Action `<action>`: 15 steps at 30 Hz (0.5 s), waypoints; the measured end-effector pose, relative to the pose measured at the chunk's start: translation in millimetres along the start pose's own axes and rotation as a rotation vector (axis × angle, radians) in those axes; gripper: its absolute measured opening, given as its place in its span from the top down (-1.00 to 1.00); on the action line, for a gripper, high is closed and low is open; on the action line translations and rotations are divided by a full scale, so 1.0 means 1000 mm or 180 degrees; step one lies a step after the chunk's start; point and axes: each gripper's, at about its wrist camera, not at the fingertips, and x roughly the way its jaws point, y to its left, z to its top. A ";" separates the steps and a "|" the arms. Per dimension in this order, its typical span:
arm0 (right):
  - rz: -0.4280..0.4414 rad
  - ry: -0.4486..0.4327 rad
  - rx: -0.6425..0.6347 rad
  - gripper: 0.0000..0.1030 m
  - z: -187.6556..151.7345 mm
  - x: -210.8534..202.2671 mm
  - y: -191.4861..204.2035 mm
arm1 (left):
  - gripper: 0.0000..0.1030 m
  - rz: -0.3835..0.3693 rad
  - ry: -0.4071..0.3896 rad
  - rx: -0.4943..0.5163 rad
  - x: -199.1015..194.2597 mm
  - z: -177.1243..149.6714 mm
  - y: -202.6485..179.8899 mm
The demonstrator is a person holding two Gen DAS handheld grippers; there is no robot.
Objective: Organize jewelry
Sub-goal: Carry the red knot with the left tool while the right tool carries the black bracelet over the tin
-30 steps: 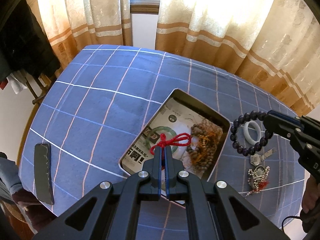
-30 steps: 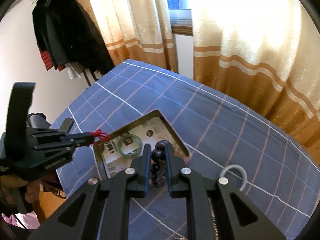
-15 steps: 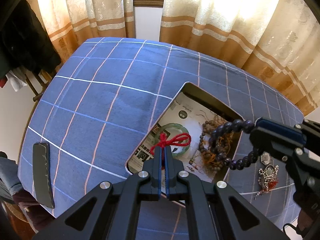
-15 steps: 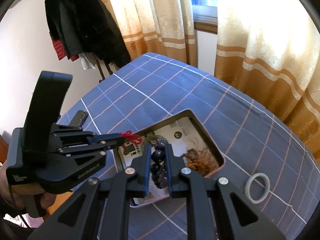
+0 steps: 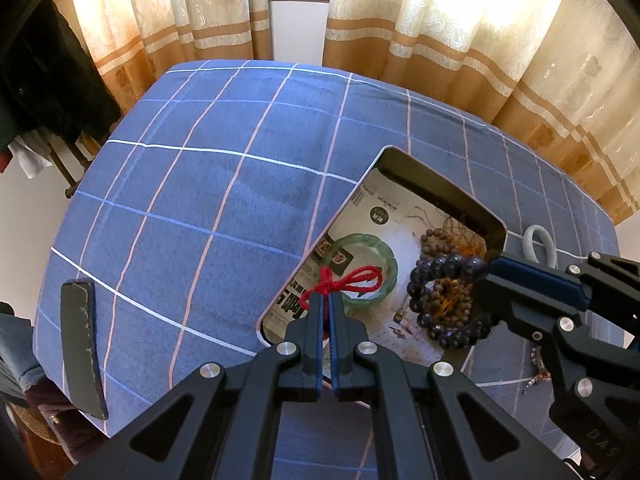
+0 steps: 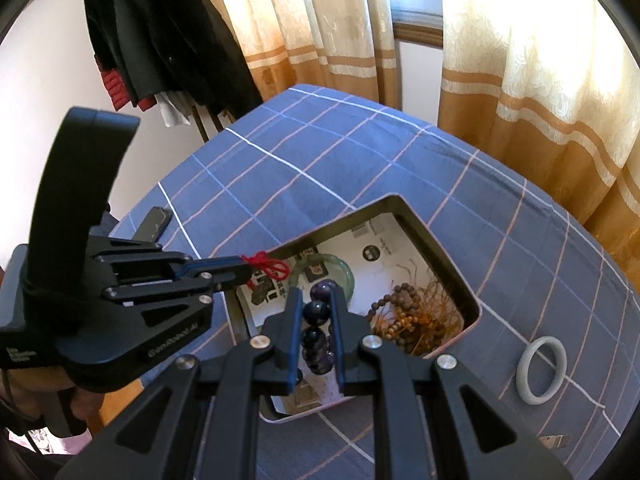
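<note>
Blue checked cloth (image 5: 208, 200) covers the table, and on it sits a shallow metal tray (image 5: 444, 190) lined with printed paper. Both handheld grippers hover over the tray. The left gripper (image 5: 329, 300) is closed tight on a red knotted cord (image 5: 348, 282), which hangs above a green bangle (image 5: 390, 258) lying on the tray floor. The right gripper (image 6: 316, 312) is clamped on a dark purple bead bracelet (image 6: 316, 312), whose loop dangles above a pile of brown wooden beads (image 6: 404, 320) with orange tassel threads in the tray's right part.

Risks, as I judge them: the two tools are near each other over a small tray, so a sideways move by either could knock the other. If the bracelet is released here, it would likely land on the brown beads and tangle with the loose threads. The cord is thin and may cling to the fingertips when they open, or fall across the bangle.

Room to move: the tray's raised walls block low sideways approaches, so lifting straight up looks safest. A pale grey ring (image 6: 540, 370) lies on the cloth just outside the tray's right wall, and small silver pieces (image 5: 538, 374) sit near the table's near edge. A flat dark object (image 5: 82, 348) lies near the left edge. Cloth beyond the tray, toward the curtains (image 5: 460, 32), offers wide open space
</note>
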 end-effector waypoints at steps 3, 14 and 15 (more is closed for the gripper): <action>-0.0013 0.0027 0.0021 0.69 -0.002 0.004 0.000 | 0.98 0.0013 0.0035 0.0010 0.006 -0.001 0.000; -0.0071 0.0135 0.0042 0.69 -0.010 0.018 -0.003 | 0.98 0.0026 0.0118 0.0055 0.018 -0.008 0.000; -0.0076 0.0146 0.0036 0.69 -0.010 0.019 -0.003 | 0.98 0.0026 0.0126 0.0057 0.019 -0.008 0.001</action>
